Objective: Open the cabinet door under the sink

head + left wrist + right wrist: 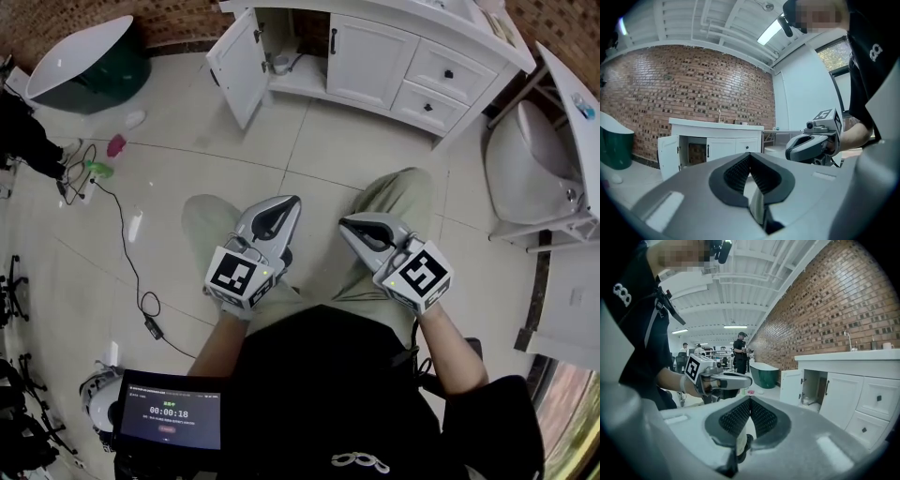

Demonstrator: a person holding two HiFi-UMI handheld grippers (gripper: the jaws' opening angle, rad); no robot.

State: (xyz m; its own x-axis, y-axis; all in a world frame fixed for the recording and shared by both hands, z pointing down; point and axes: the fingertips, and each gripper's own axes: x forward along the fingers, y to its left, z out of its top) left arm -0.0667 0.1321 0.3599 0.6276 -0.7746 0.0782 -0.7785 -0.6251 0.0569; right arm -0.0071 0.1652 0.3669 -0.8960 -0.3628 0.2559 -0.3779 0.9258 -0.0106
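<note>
The white sink cabinet point(375, 66) stands at the top of the head view. Its left door point(236, 66) hangs swung open, showing pipes inside; the right door point(361, 61) with a black handle is closed. The open door point(669, 157) also shows in the left gripper view and the same door point(791, 386) in the right gripper view. My left gripper point(284, 208) and right gripper point(349, 225) rest on the person's thighs, well short of the cabinet. Both are shut with nothing between the jaws.
Drawers point(441, 84) sit at the cabinet's right. A white and green bathtub point(89, 56) lies at top left, a white basin point(530, 169) at right. A black cable point(127, 253) and small items lie on the tiled floor. A tablet point(169, 410) shows a timer.
</note>
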